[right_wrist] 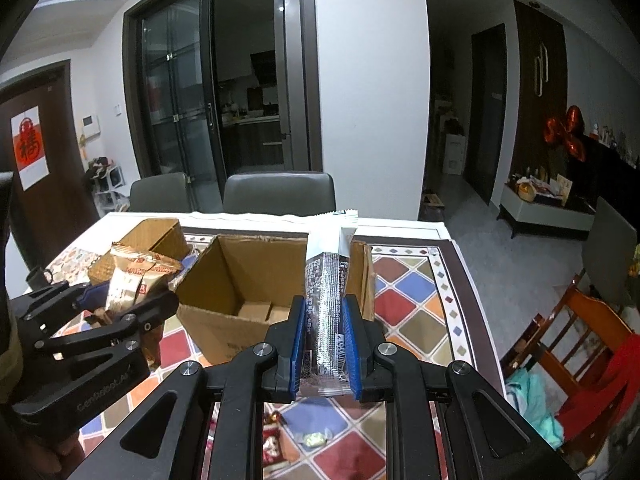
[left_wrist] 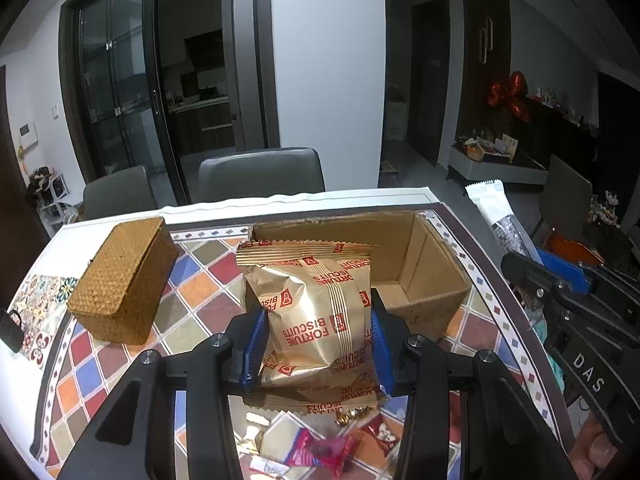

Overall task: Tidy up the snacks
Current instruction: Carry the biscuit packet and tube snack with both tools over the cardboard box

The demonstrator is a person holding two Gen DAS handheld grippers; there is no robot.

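Observation:
My left gripper is shut on a gold Fortune Biscuits packet, held above the table just in front of an open cardboard box. My right gripper is shut on a long white and black snack stick packet, held upright near the box's front right wall. The box holds little that I can see. In the right wrist view the left gripper with the gold packet is at the left. In the left wrist view the stick packet shows at the right.
A lidded woven basket sits left of the box on the colourful tiled tablecloth. Several small wrapped snacks lie on the near table. Grey chairs stand behind the table, a wooden chair at right.

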